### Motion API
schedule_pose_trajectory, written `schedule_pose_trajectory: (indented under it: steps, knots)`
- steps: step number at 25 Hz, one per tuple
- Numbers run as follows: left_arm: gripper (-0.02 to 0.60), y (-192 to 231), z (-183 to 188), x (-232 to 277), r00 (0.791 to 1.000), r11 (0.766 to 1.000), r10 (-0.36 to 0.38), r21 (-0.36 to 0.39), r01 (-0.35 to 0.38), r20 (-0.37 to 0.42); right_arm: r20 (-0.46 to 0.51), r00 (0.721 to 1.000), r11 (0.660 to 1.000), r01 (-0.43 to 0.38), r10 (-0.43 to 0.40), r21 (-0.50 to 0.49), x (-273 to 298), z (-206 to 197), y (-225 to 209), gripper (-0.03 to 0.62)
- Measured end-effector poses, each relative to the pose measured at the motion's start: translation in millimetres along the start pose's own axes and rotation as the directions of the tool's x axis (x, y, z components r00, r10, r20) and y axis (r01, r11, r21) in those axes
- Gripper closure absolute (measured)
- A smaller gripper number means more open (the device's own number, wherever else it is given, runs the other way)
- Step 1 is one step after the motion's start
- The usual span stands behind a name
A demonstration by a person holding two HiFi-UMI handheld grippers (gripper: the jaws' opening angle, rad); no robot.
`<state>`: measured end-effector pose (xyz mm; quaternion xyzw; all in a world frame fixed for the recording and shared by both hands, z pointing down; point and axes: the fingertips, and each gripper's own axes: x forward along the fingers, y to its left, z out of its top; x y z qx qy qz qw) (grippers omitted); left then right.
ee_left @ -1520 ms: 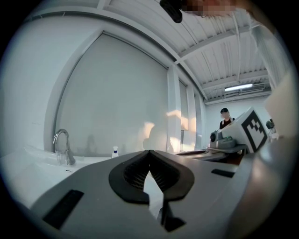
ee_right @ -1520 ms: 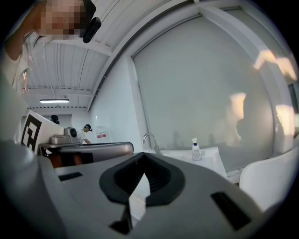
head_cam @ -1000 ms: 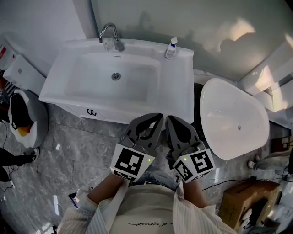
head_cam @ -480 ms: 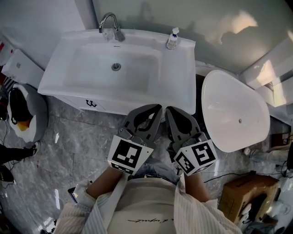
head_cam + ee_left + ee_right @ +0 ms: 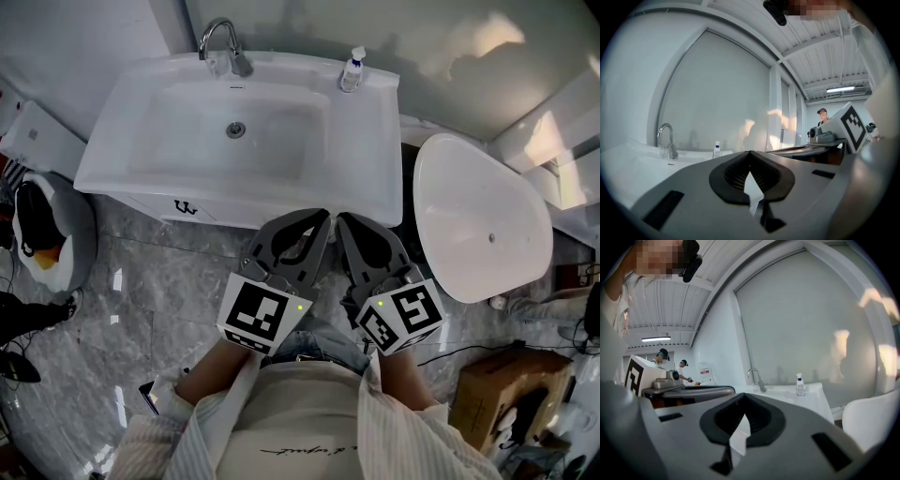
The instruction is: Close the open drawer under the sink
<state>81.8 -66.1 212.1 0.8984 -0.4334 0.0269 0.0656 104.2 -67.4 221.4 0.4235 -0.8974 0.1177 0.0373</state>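
We hold the left gripper [image 5: 317,217] and the right gripper [image 5: 345,219] side by side near the front edge of the sink [image 5: 370,178]. The left fingers [image 5: 726,180] meet tip to tip with nothing between them, and the right fingers [image 5: 715,420] do the same. We see the drawer [image 5: 155,208] front with its dark handle [image 5: 185,207] under the sink rim, left of both grippers and apart from them. We cannot tell how far out it stands.
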Motion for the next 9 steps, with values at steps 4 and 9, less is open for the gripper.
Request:
schedule_pose_trajectory:
  steps: [4, 9]
  knots:
    - [0.566, 2.4, 1.0, -0.3, 1.0, 1.0, -0.007, 0.001, 0.007, 0.001, -0.004, 1.0, 1.0, 0.006, -0.006, 0.005, 2.0, -0.2, 1.0, 0.585]
    - [0.566, 7.8, 3.7, 3.0, 1.0, 1.0, -0.009, -0.001, 0.009, 0.017, 0.009, 1.0, 1.0, 0.01, -0.01, -0.005, 8.2, 1.3, -2.3, 0.585]
